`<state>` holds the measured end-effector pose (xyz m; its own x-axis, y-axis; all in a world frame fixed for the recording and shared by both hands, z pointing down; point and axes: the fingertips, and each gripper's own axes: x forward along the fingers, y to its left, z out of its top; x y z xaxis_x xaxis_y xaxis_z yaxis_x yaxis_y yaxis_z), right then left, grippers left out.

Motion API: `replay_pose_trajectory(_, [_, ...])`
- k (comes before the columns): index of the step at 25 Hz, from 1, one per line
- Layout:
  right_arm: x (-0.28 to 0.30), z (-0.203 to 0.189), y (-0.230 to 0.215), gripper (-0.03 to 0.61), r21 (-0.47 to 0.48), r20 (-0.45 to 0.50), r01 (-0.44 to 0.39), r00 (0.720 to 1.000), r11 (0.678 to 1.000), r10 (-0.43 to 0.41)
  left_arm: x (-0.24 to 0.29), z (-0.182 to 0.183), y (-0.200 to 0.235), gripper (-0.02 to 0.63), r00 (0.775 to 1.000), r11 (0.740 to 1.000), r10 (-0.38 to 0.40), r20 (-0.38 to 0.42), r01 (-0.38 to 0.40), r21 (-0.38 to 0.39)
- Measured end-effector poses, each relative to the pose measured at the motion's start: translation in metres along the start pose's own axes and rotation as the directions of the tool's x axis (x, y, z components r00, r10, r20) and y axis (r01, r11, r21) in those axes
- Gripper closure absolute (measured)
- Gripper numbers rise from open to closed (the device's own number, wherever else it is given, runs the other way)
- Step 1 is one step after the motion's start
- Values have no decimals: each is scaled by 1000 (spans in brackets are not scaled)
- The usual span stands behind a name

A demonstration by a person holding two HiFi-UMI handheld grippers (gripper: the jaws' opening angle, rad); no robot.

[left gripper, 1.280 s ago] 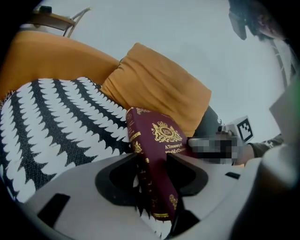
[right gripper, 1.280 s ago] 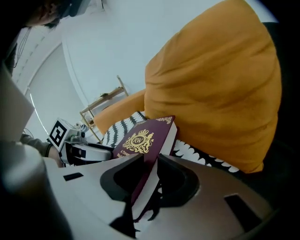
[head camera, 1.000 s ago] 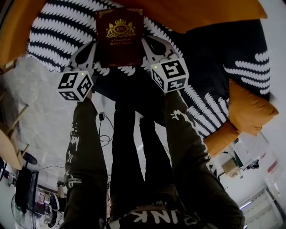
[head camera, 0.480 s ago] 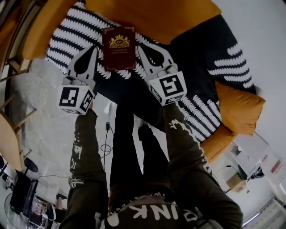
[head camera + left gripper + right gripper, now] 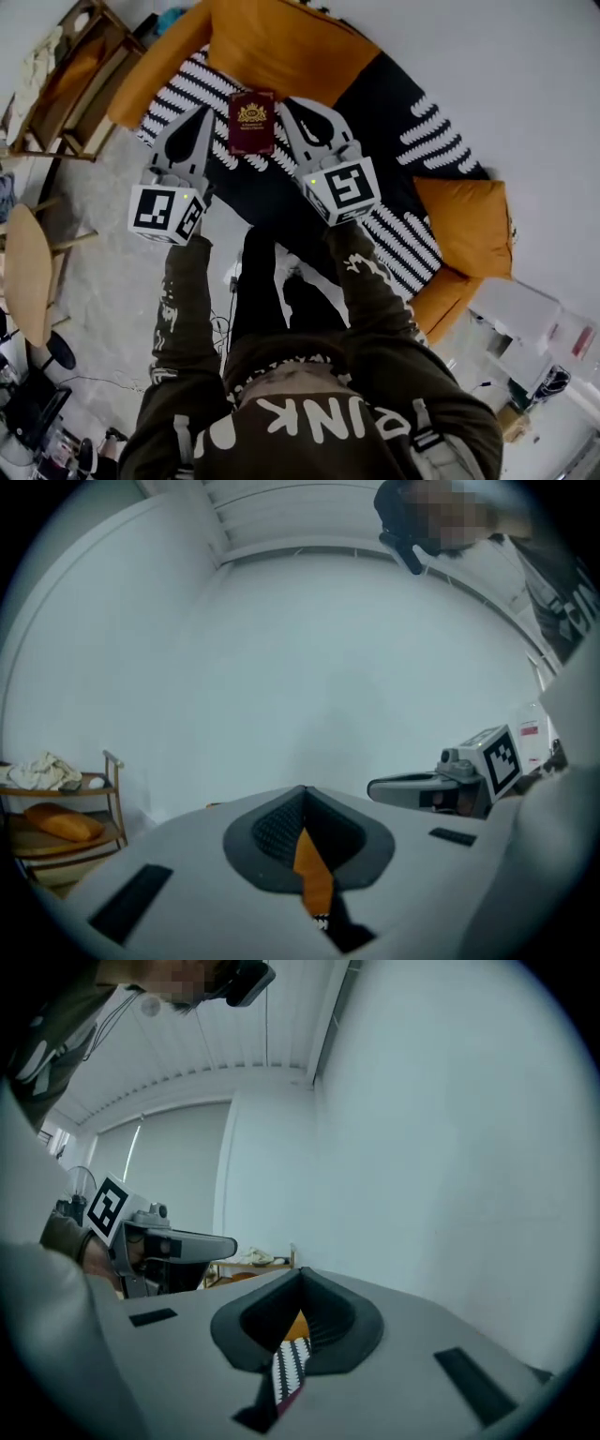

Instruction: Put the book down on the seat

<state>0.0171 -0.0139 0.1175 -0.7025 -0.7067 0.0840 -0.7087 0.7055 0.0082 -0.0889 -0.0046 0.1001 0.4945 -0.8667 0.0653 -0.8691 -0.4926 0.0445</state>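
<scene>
A dark red book (image 5: 251, 122) with a gold crest lies flat on the black-and-white striped seat (image 5: 178, 89) of the sofa. My left gripper (image 5: 203, 112) is just left of the book and my right gripper (image 5: 285, 103) just right of it, both a little apart from its edges. Each one is shut with nothing held. In the left gripper view the jaws (image 5: 305, 803) meet, with only a slit of orange showing, and the right gripper (image 5: 441, 787) is beside them. In the right gripper view the jaws (image 5: 302, 1283) meet over striped fabric, with the left gripper (image 5: 169, 1244) at the side.
An orange back cushion (image 5: 281, 47) runs behind the seat and another orange cushion (image 5: 464, 225) lies at the right end. A wooden shelf (image 5: 66, 84) stands at the upper left, a round wooden table (image 5: 23, 272) at the left. The person's legs stand in front of the sofa.
The two grippers, which pressed the book's sides a second ago, have come away from it. The book now rests on the seat, and the view has pulled back and upward.
</scene>
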Motion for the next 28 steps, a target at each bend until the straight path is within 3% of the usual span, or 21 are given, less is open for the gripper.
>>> replay_pose_trajectory(11, [-132,159,52,569,-71,187,-23,982,997,37,-100,160,-102,611,991,990,22,132,-40,132])
replay_pose_trajectory(18, [-202,186,90,569,-86,211,-58,975,995,76,-155,187,-167,611,989,986,22,147,-45,158])
replay_pose_trajectory(28, [-254,212,147,569,-117,252,-51,964,992,80,-226,211,-206,611,983,979,13,183,-49,196])
